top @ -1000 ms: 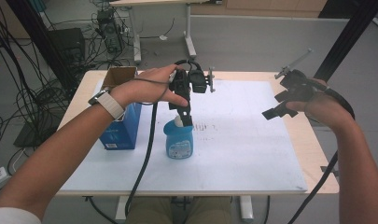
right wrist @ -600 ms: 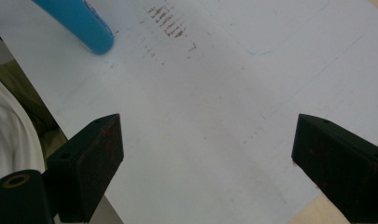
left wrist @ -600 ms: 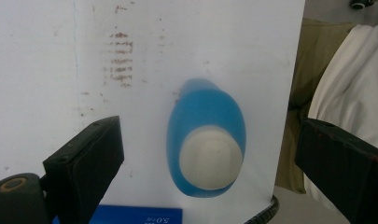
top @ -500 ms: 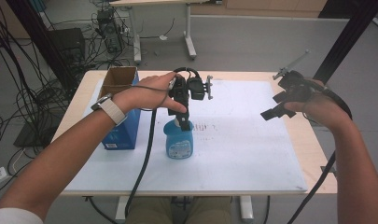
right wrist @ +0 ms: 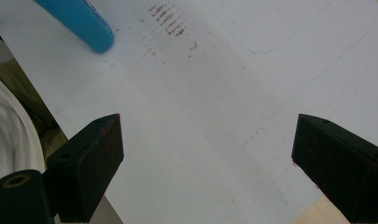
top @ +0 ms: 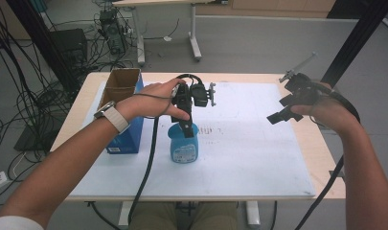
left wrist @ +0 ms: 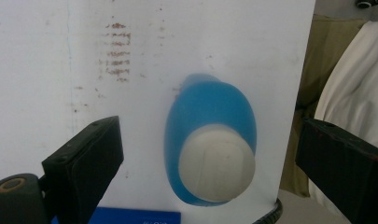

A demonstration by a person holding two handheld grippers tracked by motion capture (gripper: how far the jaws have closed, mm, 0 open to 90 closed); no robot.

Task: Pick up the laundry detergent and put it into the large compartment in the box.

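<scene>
High view first: the left gripper (top: 188,125) hangs directly over the blue bottle (top: 184,143), its jaws pointing down at the cap. Compared with a second ago, the left hand has drawn slightly back toward the cardboard box (top: 120,86) and the bottle has not shifted on the white sheet (top: 249,153). The right gripper (top: 283,111) has barely changed, held up over the right part of the sheet, well apart from the bottle.

From the left gripper view, the bottle's white cap (left wrist: 217,161) sits between the two black jaws, which stand wide apart with clear gaps on both sides; nothing is clamped. The bottle stands upright on the sheet, near its front half and just beside the blue carton (top: 128,136) that sits at the left edge under the forearm.

From the right gripper view, the jaws are likewise spread wide over bare sheet, with the bottle's base (right wrist: 86,23) far off at the upper left. Brown smudges (top: 213,130) mark the sheet just right of the bottle. The left gripper's cable (top: 151,158) trails down past the bottle's left side toward the table's front edge, between bottle and carton.
</scene>
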